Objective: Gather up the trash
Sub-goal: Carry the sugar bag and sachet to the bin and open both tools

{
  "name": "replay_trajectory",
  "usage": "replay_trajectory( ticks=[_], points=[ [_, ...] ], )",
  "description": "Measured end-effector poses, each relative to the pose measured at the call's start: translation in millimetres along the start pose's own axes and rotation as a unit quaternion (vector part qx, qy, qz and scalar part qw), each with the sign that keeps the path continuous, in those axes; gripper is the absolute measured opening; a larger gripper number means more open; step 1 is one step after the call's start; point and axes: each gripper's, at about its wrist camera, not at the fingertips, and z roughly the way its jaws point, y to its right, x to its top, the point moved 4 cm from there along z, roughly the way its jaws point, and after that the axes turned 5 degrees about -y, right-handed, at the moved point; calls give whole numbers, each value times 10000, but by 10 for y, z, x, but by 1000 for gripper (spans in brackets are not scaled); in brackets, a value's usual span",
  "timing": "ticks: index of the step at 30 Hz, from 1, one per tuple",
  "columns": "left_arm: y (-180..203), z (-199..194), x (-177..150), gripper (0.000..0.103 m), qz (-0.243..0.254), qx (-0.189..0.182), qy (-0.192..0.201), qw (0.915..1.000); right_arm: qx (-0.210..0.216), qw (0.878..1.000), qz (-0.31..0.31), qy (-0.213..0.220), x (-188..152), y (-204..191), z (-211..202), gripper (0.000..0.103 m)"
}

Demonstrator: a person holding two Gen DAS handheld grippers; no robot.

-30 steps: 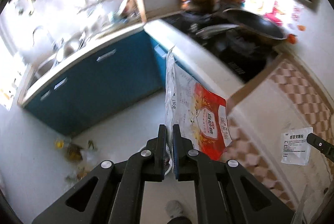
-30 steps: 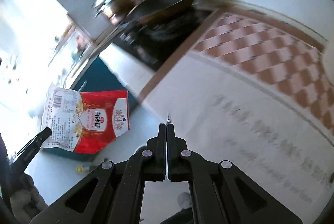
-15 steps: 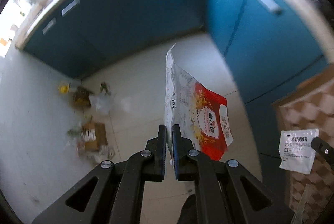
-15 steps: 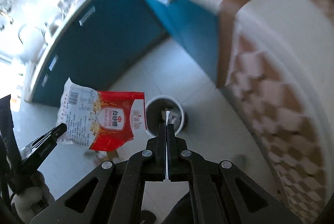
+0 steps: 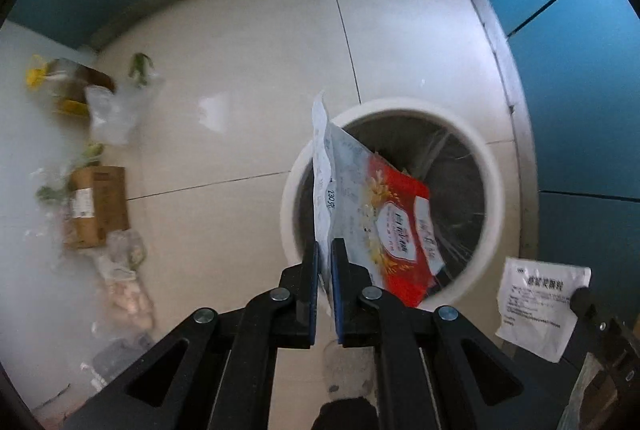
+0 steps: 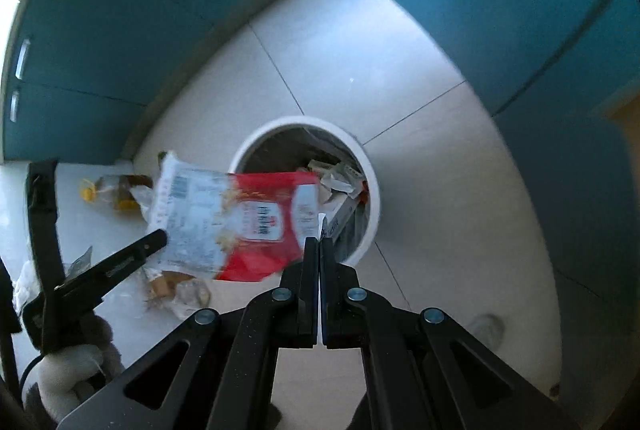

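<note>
My left gripper (image 5: 325, 250) is shut on a red and white sugar bag (image 5: 372, 218) and holds it over the white round trash bin (image 5: 494, 189). From the right wrist view the same bag (image 6: 240, 218) hangs beside the bin (image 6: 370, 185), pinched by the left gripper (image 6: 160, 238). My right gripper (image 6: 320, 242) is shut on a thin white sachet (image 6: 321, 226), seen edge-on. That sachet (image 5: 540, 306) shows flat in the left wrist view, at the lower right, held by the right gripper (image 5: 580, 300). The bin holds several crumpled wrappers (image 6: 336, 173).
Loose trash lies on the pale tiled floor to the left: a cardboard box (image 5: 98, 205), a clear plastic bag (image 5: 108, 113), a bottle with a yellow cap (image 6: 112, 189) and scraps. Blue cabinet doors (image 5: 580, 77) line the far and right sides.
Both grippers have swung down from the counter and stove toward the floor. The bin now lies right under the sugar bag. Both still hold their pieces.
</note>
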Motion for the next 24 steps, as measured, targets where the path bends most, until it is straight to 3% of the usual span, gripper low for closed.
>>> replay_trajectory(
  ticks=[6, 8, 10, 11, 15, 17, 19, 23, 24],
  points=[
    [13, 429, 17, 16, 132, -244, -339, 9990, 51, 9992, -336, -213, 277, -12, 940, 0],
    [15, 440, 6, 36, 137, -270, -319, 9990, 17, 9990, -358, -284, 327, -8, 1124, 0],
    [-12, 389, 0, 84, 120, -233, -178, 9995, -51, 9981, -452, -407, 366, -51, 1275, 1],
    [-31, 346, -18, 90, 99, -252, -105, 9996, -99, 9978, -471, -448, 379, -62, 1320, 1],
    [-117, 159, -141, 94, -82, -97, -22, 9999, -293, 9967, -539, -526, 407, -98, 1325, 3],
    [-166, 4, -244, 94, -172, -121, 71, 9998, -325, 9967, -566, -487, 404, -78, 1227, 12],
    [-215, -177, -347, 94, -237, -105, 174, 9995, -290, 9972, -544, -428, 358, -95, 1078, 47],
    [-261, -686, -590, 94, -335, -79, 513, 9981, -401, 9963, -702, -294, 211, -207, 668, 58],
    [-267, -839, -656, 94, -358, -49, 622, 9974, -465, 9956, -776, -234, 165, -237, 531, 67]
  ],
)
